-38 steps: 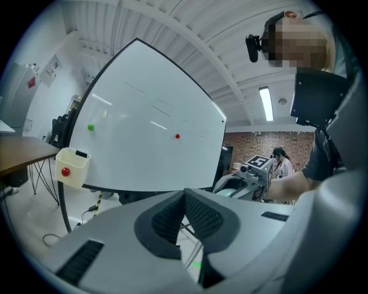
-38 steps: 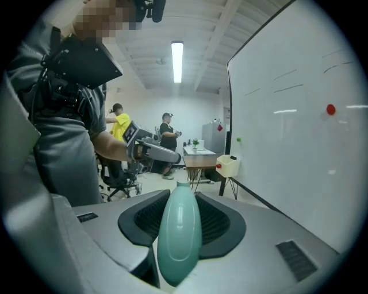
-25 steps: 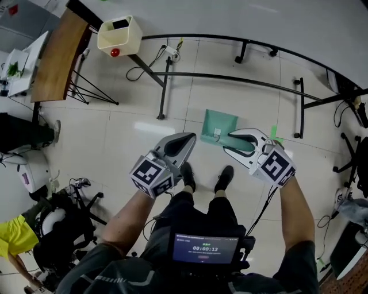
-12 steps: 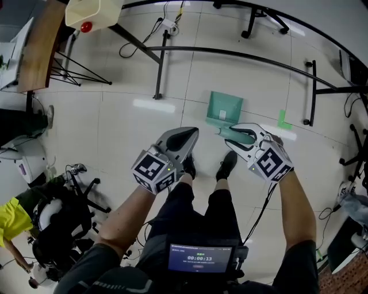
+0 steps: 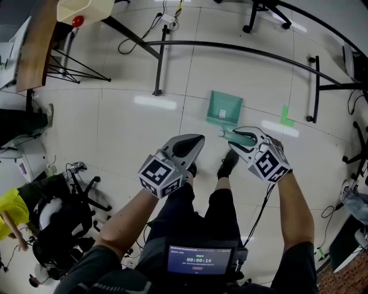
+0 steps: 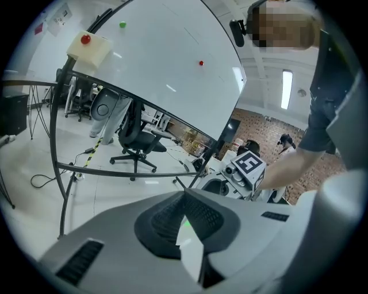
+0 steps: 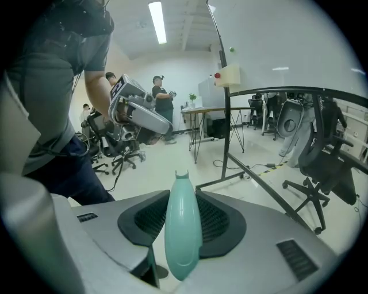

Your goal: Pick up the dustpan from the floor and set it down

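The green dustpan [image 5: 224, 108] shows in the head view just beyond my right gripper [image 5: 237, 136], low over the pale tiled floor; whether it touches the floor I cannot tell. That gripper is shut on the dustpan's teal handle [image 7: 183, 227], which stands up between the dark pads in the right gripper view, where the pan itself is hidden. My left gripper [image 5: 194, 143] hangs to the left of the person's shoes, apart from the dustpan. Its jaws are together with nothing between them [image 6: 185, 198].
A black metal table frame [image 5: 230, 49] curves across the floor beyond the dustpan. A green tape mark [image 5: 286, 116] lies to its right. A wooden table [image 5: 35, 51] and a cream box [image 5: 86, 8] stand far left, an office chair [image 5: 63, 221] near left. The person's shoes [image 5: 227, 163] are just behind the grippers.
Both grippers have sunk toward the floor, and the dustpan has gone down with the right one. The left gripper stays shut and empty.
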`<act>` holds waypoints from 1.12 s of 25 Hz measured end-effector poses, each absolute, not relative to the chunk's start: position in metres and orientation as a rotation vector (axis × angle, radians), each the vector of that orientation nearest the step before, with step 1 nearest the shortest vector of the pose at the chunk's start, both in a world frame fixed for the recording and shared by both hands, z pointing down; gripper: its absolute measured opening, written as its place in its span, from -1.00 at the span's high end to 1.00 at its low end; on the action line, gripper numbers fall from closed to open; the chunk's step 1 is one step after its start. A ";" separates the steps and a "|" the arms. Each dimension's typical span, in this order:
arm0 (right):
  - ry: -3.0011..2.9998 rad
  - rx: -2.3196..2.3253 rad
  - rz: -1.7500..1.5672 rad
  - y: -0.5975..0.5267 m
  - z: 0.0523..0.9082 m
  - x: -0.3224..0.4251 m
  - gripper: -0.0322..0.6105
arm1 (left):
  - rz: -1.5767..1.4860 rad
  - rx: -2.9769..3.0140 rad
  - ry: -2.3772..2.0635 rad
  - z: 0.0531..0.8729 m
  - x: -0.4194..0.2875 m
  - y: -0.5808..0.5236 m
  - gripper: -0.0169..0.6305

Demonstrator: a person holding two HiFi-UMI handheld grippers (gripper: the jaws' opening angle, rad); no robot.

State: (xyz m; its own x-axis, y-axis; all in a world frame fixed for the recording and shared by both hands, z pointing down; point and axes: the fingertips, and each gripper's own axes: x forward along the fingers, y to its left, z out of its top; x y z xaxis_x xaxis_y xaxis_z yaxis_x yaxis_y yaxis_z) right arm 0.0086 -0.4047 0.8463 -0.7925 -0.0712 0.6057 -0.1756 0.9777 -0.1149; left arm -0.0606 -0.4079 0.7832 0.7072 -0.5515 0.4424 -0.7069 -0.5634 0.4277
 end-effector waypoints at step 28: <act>-2.537 0.429 0.298 -0.394 0.674 0.023 0.24 | 0.258 2.431 -0.905 0.629 -0.039 -0.393 0.85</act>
